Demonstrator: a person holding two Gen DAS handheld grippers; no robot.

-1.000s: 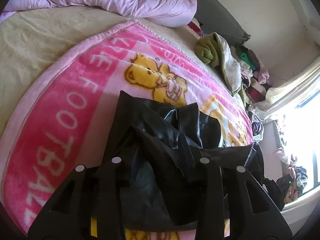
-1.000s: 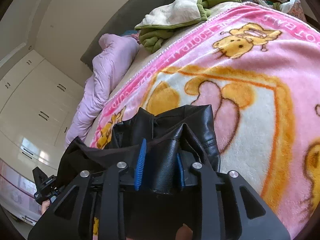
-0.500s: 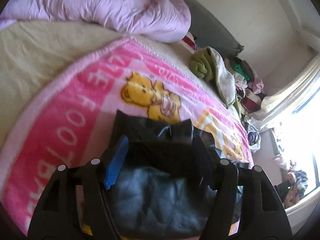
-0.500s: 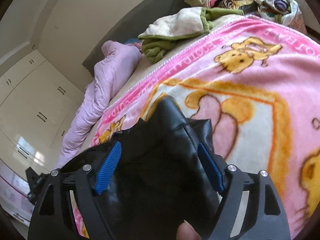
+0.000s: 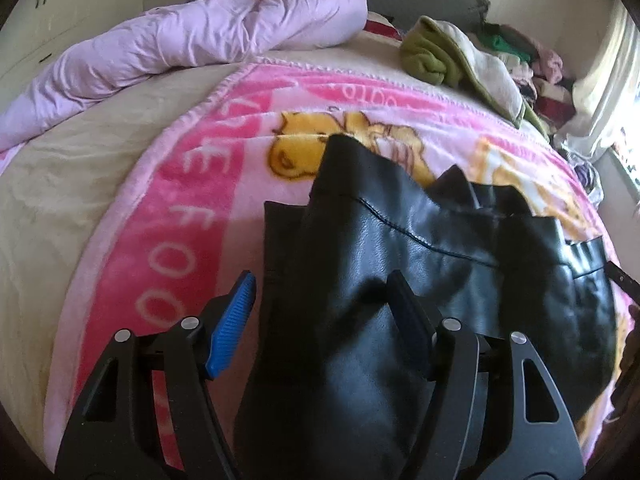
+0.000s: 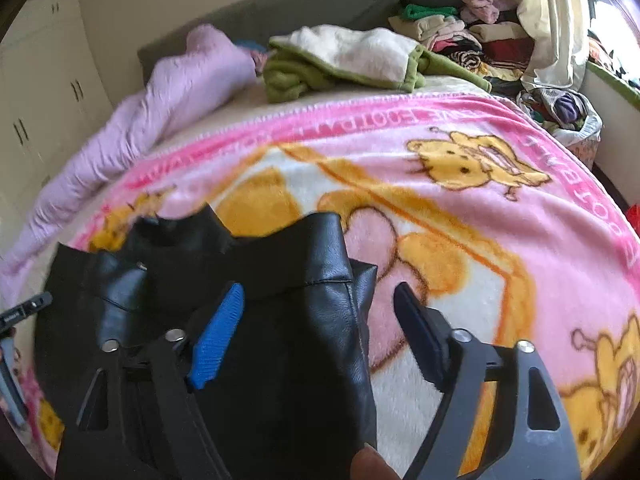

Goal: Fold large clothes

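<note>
— Where is your black leather jacket (image 5: pixel 400 280)?
— Low centre of both frames, bunched on the pink cartoon blanket (image 5: pixel 192 208).
— Your claws?
— Left gripper (image 5: pixel 320 316) and right gripper (image 6: pixel 316 332) gape, jaws just narrowing; leather lies between, seemingly unpinched.

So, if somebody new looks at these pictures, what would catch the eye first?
Probably the pink blanket with yellow cartoon bears, spread across the bed. On it, nearest the cameras, lies a black jacket of shiny leather-like material. Behind, by the headboard, a lilac duvet is bunched up, with a green and white garment beside it.
</note>
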